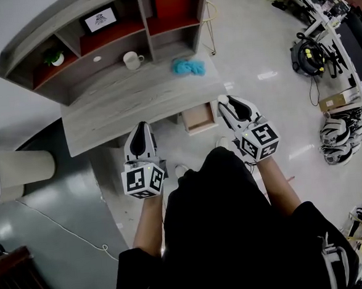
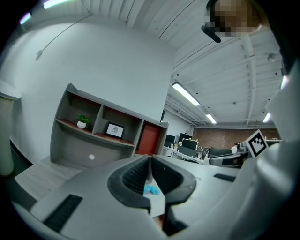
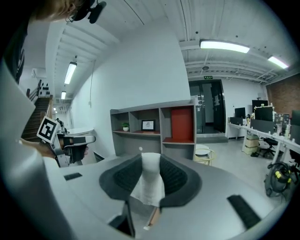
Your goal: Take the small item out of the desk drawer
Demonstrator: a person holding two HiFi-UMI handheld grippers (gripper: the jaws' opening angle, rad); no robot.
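right gripper [image 3: 151, 161] pinches white item [image 3: 148, 187], held above open drawer [image 1: 199, 118] under desk [image 1: 116, 102]. left gripper [image 2: 150, 165] pressed together, empty. removal looks done; drawer open, item not yet set down.

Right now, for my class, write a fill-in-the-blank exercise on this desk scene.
The right gripper holds an item coloured ____.
The left gripper is shut on ____.
The desk drawer stands ____.
The crumpled thing on the desk is ____.
Missing words: white; nothing; open; blue.
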